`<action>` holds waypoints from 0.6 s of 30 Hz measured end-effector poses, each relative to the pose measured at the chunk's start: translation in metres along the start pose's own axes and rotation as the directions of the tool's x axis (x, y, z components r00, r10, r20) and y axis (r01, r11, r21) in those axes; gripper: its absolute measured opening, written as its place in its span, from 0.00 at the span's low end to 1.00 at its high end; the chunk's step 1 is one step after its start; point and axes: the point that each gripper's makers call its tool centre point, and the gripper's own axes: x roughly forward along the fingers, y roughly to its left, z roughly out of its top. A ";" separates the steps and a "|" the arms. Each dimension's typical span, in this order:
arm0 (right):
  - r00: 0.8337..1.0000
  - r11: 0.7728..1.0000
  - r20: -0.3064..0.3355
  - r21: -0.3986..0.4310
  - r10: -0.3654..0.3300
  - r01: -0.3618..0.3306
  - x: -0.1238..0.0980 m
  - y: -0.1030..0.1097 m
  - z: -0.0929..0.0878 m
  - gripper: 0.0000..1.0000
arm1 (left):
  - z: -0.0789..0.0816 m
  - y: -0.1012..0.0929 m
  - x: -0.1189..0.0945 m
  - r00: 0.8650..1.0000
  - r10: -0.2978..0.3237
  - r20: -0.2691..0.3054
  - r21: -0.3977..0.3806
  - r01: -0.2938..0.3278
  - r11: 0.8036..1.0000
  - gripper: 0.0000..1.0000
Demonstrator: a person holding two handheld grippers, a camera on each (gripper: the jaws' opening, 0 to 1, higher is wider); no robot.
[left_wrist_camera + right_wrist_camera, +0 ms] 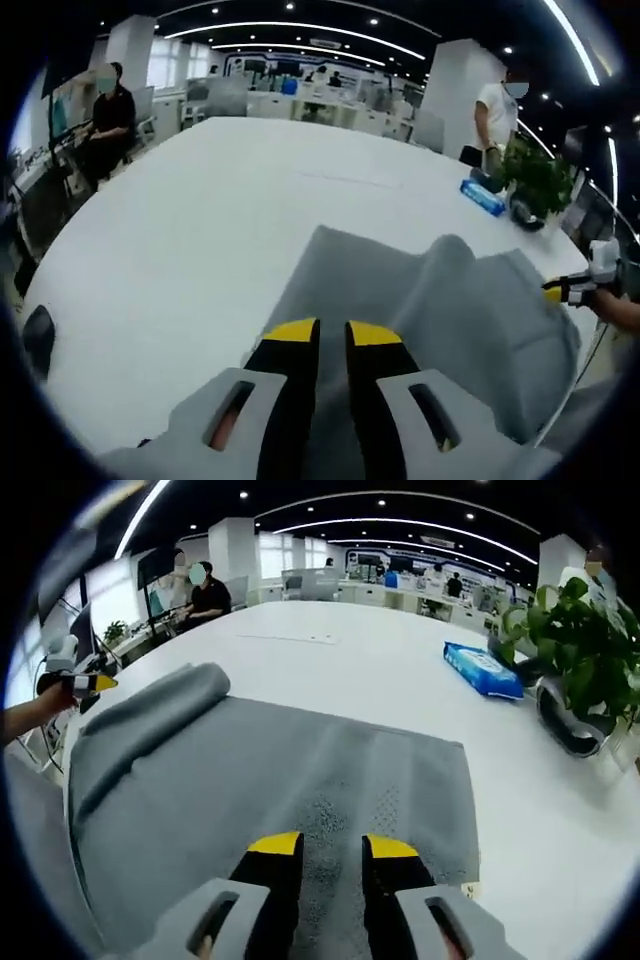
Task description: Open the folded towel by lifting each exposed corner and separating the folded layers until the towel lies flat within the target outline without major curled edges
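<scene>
Fig.: towel half-opened on the white table; all places given rel. to the towel.

Right gripper view: I hold the R gripper at the towel's near edge, jaws a narrow gap apart with grey cloth between the yellow tips. Whether they actually pinch the cloth, I cannot tell. The part ahead of me lies flat, so I judge I am pinning/anchoring this edge while the other side is worked. At the towel's far-left side a rolled fold rises off the table; the L gripper sits just beside that roll.

Left gripper view: L gripper, tips slightly apart over raised cloth; grip again unclear. The towel humps up here, prob. because a layer is being lifted to peel it from the one below. R gripper shows at the towel's far edge.

Beyond the towel: blue pack, then a potted plant further right, both apart from it.

No target outline is discernible. Est.: the roll is not yet laid flat.
</scene>
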 end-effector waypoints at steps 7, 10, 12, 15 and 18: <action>1.000 0.999 0.002 0.032 0.003 -0.003 0.002 -0.006 -0.004 0.18 | -0.014 0.004 0.018 0.999 0.011 -0.051 -0.033 -0.012 0.999 0.09; 1.000 1.000 0.006 0.027 0.001 -0.001 0.002 -0.006 -0.004 0.17 | -0.021 0.006 0.022 0.997 0.027 -0.076 -0.027 -0.029 0.999 0.08; 1.000 1.000 0.013 0.003 -0.007 0.007 0.002 -0.006 -0.005 0.16 | -0.028 0.009 0.023 0.994 0.043 -0.103 -0.010 -0.044 0.999 0.07; 1.000 1.000 0.009 -0.013 -0.017 0.018 0.003 -0.006 -0.004 0.16 | -0.041 0.014 0.024 0.987 0.072 -0.145 0.018 -0.070 0.997 0.05; 1.000 1.000 -0.001 -0.014 -0.022 0.022 0.004 -0.006 -0.004 0.16 | -0.035 0.013 0.024 0.992 0.066 -0.108 0.013 -0.065 0.998 0.05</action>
